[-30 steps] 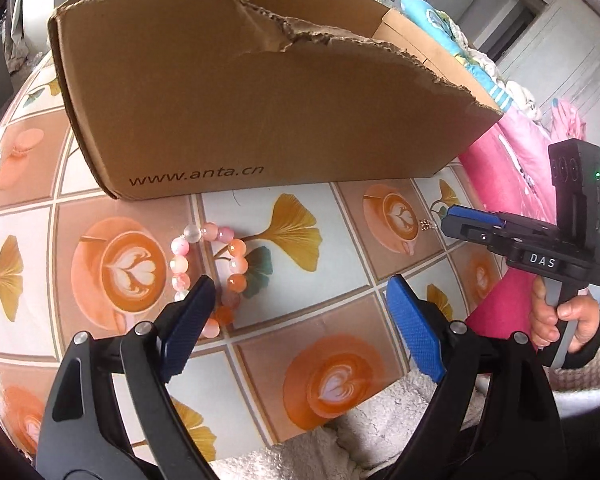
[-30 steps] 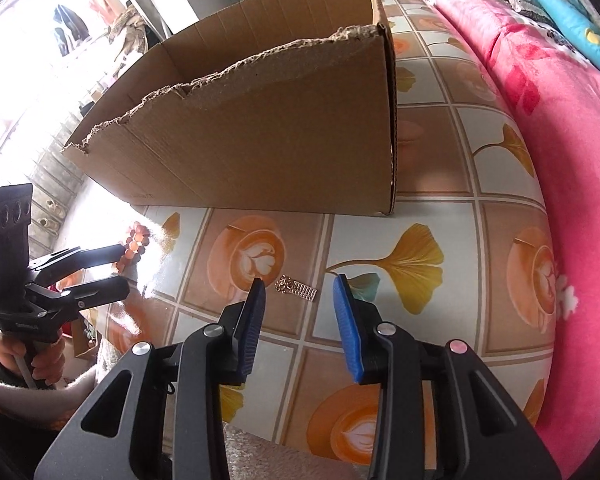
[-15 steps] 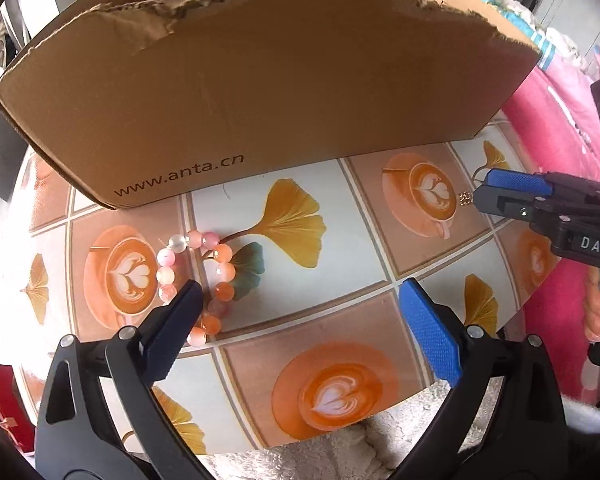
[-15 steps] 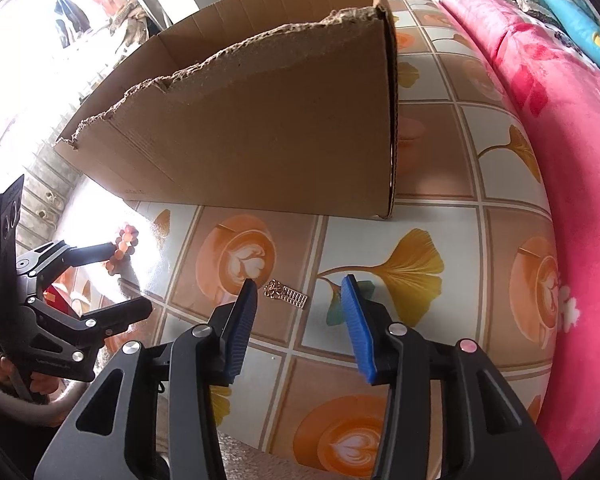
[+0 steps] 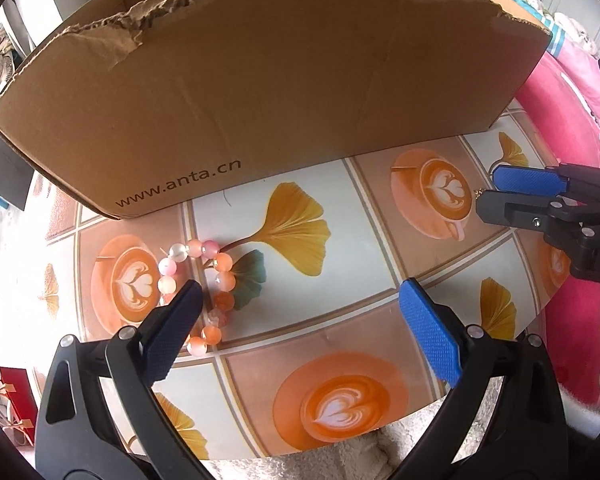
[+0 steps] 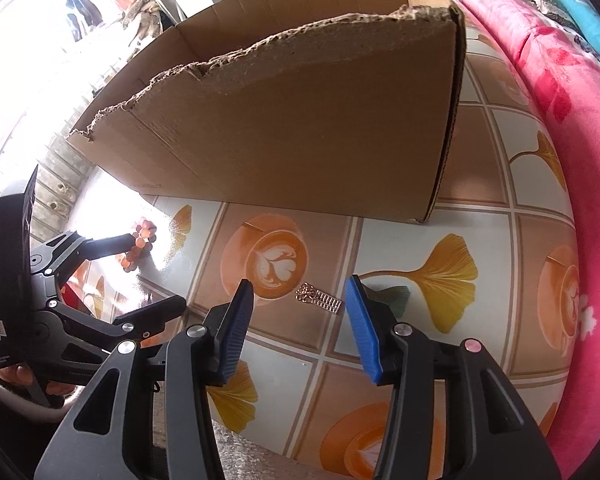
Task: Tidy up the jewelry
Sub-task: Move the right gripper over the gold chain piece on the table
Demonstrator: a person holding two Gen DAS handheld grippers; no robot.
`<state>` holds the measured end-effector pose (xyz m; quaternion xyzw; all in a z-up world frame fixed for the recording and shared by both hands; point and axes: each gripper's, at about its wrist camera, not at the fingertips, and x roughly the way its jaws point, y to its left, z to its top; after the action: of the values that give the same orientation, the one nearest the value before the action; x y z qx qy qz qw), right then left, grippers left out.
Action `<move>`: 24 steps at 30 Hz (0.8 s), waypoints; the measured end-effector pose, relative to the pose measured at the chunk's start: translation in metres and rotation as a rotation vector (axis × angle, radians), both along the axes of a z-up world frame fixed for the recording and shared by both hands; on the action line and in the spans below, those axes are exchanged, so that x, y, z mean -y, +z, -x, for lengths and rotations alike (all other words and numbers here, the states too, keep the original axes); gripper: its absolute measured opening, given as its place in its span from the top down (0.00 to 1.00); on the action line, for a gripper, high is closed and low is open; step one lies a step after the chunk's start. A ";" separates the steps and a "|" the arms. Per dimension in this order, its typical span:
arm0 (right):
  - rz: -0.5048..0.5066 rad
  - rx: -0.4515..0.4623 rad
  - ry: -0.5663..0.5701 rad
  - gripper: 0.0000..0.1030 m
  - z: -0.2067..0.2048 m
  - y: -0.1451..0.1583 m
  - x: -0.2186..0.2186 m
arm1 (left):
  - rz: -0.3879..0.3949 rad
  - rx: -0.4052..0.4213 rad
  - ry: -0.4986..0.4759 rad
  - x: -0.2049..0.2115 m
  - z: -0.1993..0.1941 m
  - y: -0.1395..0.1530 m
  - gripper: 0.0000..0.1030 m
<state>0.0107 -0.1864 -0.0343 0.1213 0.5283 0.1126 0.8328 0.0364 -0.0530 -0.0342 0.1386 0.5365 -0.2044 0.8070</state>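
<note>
A pink and orange bead bracelet lies on the patterned table in front of the cardboard box. My left gripper is open; its left finger overlaps the bracelet's left side, the right finger is well off to the right. The bracelet also shows in the right wrist view. A small gold chain piece lies on the table just ahead of my open right gripper, between its fingertips. The right gripper also shows in the left wrist view, with a bit of the gold piece at its tip.
The open, torn-edged cardboard box stands at the back of the round table with coffee and ginkgo pattern. A pink blanket runs along the right. A white fluffy cloth lies below the near table edge.
Both grippers have moved a little forward and down towards the table. The right gripper's fingers now flank the gold piece more closely. Both stay open.
</note>
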 end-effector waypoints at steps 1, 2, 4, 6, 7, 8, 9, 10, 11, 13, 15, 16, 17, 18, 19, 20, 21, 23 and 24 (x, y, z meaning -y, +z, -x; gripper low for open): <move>-0.006 0.000 0.003 0.54 0.000 0.000 -0.001 | 0.000 0.000 0.000 0.005 -0.003 0.000 0.08; -0.012 -0.001 0.004 0.54 -0.001 -0.001 -0.001 | -0.001 0.000 0.000 0.005 -0.003 0.000 0.08; -0.030 -0.002 0.008 0.54 -0.003 -0.002 -0.003 | -0.001 0.000 0.001 0.004 -0.003 0.000 0.08; -0.051 -0.003 0.013 0.54 -0.004 -0.003 -0.007 | -0.001 0.000 0.000 0.004 -0.003 0.000 0.08; -0.066 -0.005 0.017 0.54 -0.004 -0.003 -0.008 | 0.000 0.000 0.000 0.003 -0.003 -0.001 0.08; -0.083 -0.008 0.022 0.54 -0.004 -0.005 -0.008 | 0.000 0.001 0.000 0.004 -0.003 0.000 0.08; -0.099 -0.010 0.026 0.54 -0.003 -0.006 -0.009 | 0.000 0.000 -0.001 0.006 -0.004 0.000 0.08; -0.109 -0.010 0.031 0.54 -0.003 -0.005 -0.009 | 0.000 0.001 0.000 0.008 -0.004 0.000 0.08; -0.108 -0.005 0.035 0.54 -0.002 -0.004 -0.010 | 0.000 0.001 -0.001 0.008 -0.005 0.000 0.08; -0.099 0.010 0.037 0.54 -0.001 -0.001 -0.011 | -0.001 0.001 -0.002 0.007 -0.004 0.000 0.08; -0.089 0.026 0.033 0.54 0.002 0.002 -0.009 | 0.000 0.002 -0.002 0.008 -0.004 0.000 0.08; -0.077 0.034 0.031 0.54 0.004 0.004 -0.008 | 0.000 0.001 -0.002 0.008 -0.005 0.000 0.08; -0.061 0.041 0.032 0.54 0.005 0.005 -0.008 | 0.000 0.002 -0.002 0.008 -0.005 0.000 0.08; -0.040 0.048 0.038 0.54 0.005 0.007 -0.008 | 0.000 0.002 -0.001 0.009 -0.005 0.000 0.08; -0.022 0.056 0.047 0.54 0.005 0.008 -0.009 | 0.001 0.003 -0.001 0.009 -0.005 0.000 0.08; 0.000 0.065 0.062 0.54 0.006 0.009 -0.009 | 0.001 0.004 -0.001 0.009 -0.005 0.000 0.08; 0.028 0.078 0.083 0.55 0.006 0.011 -0.013 | 0.001 0.004 0.000 0.006 -0.006 -0.001 0.08; 0.082 0.100 0.128 0.58 0.005 0.013 -0.022 | 0.001 0.004 0.001 0.005 -0.007 -0.001 0.08; 0.104 0.107 0.148 0.60 0.005 0.013 -0.025 | 0.001 0.003 0.001 0.002 -0.007 -0.003 0.08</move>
<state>0.0062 -0.1612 -0.0213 0.0323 0.4956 0.1527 0.8544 0.0434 -0.0547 -0.0373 0.1382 0.5350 -0.2043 0.8081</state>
